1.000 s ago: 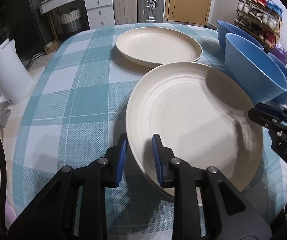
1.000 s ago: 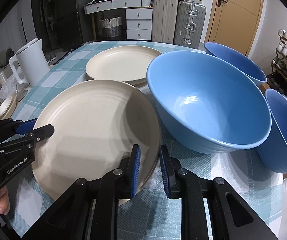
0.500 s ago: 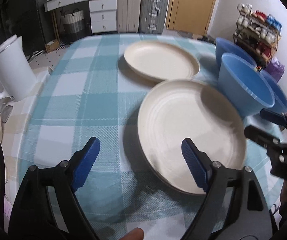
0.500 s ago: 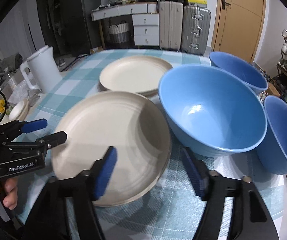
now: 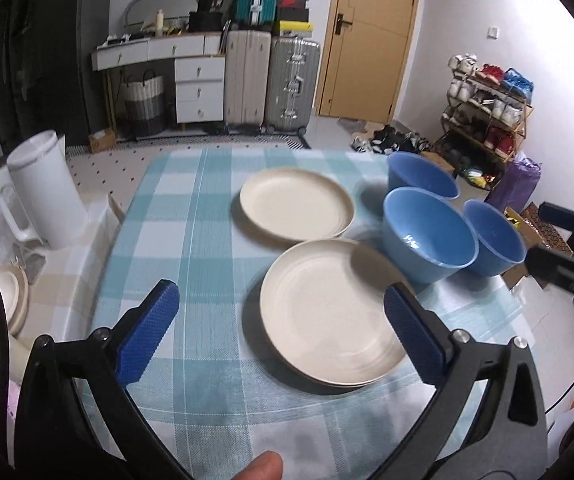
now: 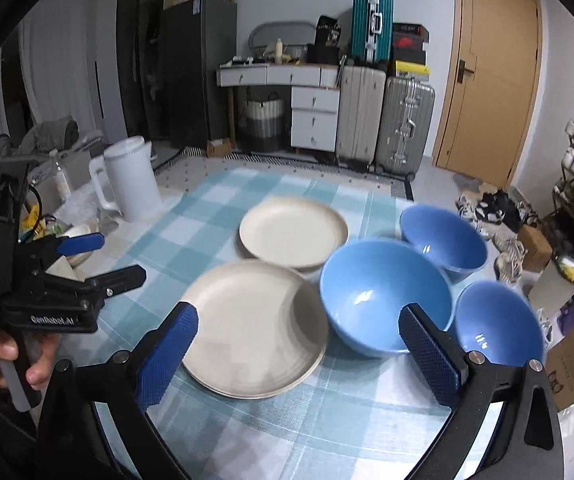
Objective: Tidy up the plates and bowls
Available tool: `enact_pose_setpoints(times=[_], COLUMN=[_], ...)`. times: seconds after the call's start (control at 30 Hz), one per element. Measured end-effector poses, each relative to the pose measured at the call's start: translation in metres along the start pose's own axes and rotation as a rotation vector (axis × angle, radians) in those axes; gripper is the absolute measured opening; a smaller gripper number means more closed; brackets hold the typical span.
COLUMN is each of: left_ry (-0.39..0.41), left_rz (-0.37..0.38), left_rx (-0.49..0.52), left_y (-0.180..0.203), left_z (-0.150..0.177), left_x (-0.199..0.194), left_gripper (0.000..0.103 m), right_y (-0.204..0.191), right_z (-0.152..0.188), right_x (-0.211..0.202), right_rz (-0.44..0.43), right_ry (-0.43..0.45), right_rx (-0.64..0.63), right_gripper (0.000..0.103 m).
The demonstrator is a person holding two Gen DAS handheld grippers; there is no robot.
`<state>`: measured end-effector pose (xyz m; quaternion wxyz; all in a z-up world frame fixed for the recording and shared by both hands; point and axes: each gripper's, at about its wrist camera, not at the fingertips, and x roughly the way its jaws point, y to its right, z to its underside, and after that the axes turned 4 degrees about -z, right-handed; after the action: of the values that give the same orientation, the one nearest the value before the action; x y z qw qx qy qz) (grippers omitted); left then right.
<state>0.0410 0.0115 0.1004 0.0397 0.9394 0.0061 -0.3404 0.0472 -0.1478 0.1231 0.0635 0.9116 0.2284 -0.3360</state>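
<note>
While both grippers hang above the near edge of a table covered in a teal-and-white checked cloth, neither one holds anything. From the left wrist camera, the left gripper has its two blue-padded jaws spread wide apart, framing the near cream plate, which lies flat on the cloth below and beyond them, untouched. A second cream plate lies farther back, at about 12 o'clock from the first, the two just beside each other.

Three blue bowls stand upright to the right of the plates. The middle bowl is just beside the near plate at its 2 o'clock; whether they touch cannot be told. The far bowl stands behind it, at 3 o'clock from the far plate. The third bowl is at 3 o'clock from the middle bowl, close against it.

From the right wrist camera, the right gripper also has its jaws wide apart, hovering over the gap between the near plate and the middle bowl. A white electric kettle stands off the table's left side, at about 10 o'clock from the plates. At the left edge of this view, the person's hand grips the left gripper's handle.
</note>
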Motion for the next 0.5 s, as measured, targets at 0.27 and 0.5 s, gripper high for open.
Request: enact_pose_setpoints(times=[0.27,0.5], left_ry=[0.023,0.06], left_rz=[-0.001,-0.05], left_rx=[0.018,0.025], left_y=[0.011,0.012], left_z=[-0.022,-0.042], left_x=[-0.049,-0.075], left_gripper=[0.102,0.102], right_y=[0.003,0.003], right_z=[-0.042,-0.083], right_x=[-0.064,-0.082], right_rz=[-0.023,-0.06], right_ry=[0.09,0.101], right_rx=[0.027,0.03], right_gripper=[0.102,0.102])
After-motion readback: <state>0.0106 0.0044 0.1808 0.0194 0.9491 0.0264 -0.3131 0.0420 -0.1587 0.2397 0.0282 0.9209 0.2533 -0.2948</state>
